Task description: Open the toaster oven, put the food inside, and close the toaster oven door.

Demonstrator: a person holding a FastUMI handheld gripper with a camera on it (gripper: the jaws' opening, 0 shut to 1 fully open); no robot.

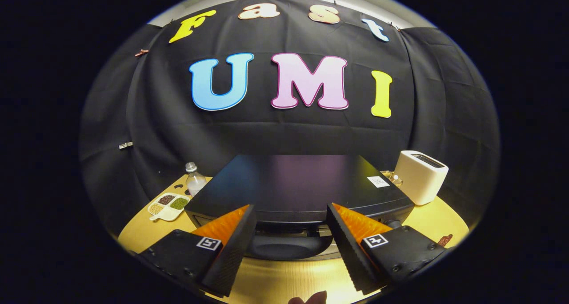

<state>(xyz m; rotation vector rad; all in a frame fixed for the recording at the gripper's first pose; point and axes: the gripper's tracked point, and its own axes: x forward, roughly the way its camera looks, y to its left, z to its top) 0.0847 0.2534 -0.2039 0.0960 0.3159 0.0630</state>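
So I'm right at the start of this one, going for the door. My gripper is spread wide with nothing in it, fingers well apart, and the toaster oven sits dead ahead, its flat dark top stretching away beyond my fingertips. Between my fingers, just below the front lip of the oven, there's the door handle, a dark rounded bar running across. It looks close to my tips but I'm not pressing on it, and I can't tell for sure whether I'm already level with it or a touch above.

Door looks closed from here, so step one isn't done. I'd say the next move is to ease in until the handle is properly between my fingers, clamp down, then pull out and down so the door swings open. The grip has to be square, because a rounded bar like that could slip out if I catch it at an angle.

Beyond my left finger there's a divided snack dish with a plastic bottle just behind it; that dish may be the food, can't say. Beyond my right finger, a white slot toaster stands beside the oven on the wooden table.
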